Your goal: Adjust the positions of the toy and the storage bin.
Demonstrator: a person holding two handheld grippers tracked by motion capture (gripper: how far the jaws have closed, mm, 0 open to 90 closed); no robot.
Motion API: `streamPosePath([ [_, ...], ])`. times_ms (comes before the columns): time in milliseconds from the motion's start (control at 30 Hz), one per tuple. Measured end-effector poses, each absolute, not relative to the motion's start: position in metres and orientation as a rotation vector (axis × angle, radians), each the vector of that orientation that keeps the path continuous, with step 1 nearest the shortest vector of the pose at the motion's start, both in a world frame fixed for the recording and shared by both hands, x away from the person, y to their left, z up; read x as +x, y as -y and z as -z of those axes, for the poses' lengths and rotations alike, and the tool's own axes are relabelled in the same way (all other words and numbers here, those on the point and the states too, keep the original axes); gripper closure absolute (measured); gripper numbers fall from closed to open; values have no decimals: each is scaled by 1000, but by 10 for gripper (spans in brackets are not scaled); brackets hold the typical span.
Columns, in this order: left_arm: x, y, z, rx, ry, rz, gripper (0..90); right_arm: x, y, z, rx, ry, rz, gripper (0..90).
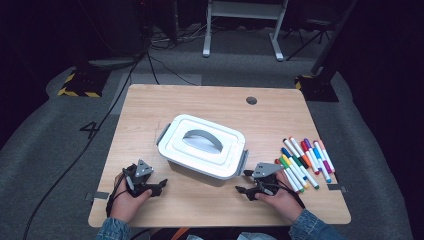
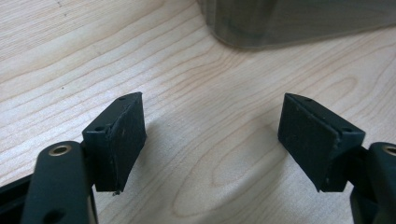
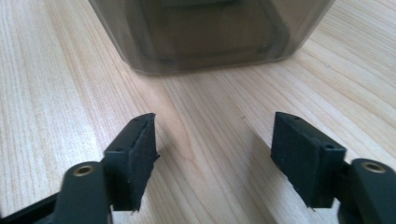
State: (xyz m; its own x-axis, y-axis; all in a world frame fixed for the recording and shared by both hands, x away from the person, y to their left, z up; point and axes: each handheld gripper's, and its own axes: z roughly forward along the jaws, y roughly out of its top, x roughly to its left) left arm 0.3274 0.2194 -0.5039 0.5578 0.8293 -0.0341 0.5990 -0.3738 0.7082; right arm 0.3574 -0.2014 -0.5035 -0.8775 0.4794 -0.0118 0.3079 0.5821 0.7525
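Observation:
A white lidded box (image 1: 202, 145) with a grey handle and grey side latches sits in the middle of the wooden table (image 1: 150, 105). My left gripper (image 1: 161, 186) rests near the front left, open, its jaws pointing right with nothing between them. In the left gripper view the jaws (image 2: 212, 135) stand apart over bare wood, the box's smoky wall (image 2: 289, 21) beyond. My right gripper (image 1: 243, 182) lies at the front right, open and empty, jaws towards the box. In the right gripper view its jaws (image 3: 214, 151) frame bare wood before the box wall (image 3: 205, 35).
Several coloured marker pens (image 1: 302, 162) with white barrels lie side by side at the table's right, just beyond my right hand. A cable hole (image 1: 251, 100) sits near the far edge. Desk legs and cables stand on the floor behind the table.

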Motion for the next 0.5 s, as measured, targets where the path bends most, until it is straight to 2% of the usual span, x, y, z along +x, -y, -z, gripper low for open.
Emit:
streamPosePath([
  [233,336,-227,498,2056,-1222,-440,296,370,208,494,747,-2548,-1165,355],
  [500,361,-237,490,1946,-1333,-524,351,408,214,480,844,-2459,-1133,446],
])
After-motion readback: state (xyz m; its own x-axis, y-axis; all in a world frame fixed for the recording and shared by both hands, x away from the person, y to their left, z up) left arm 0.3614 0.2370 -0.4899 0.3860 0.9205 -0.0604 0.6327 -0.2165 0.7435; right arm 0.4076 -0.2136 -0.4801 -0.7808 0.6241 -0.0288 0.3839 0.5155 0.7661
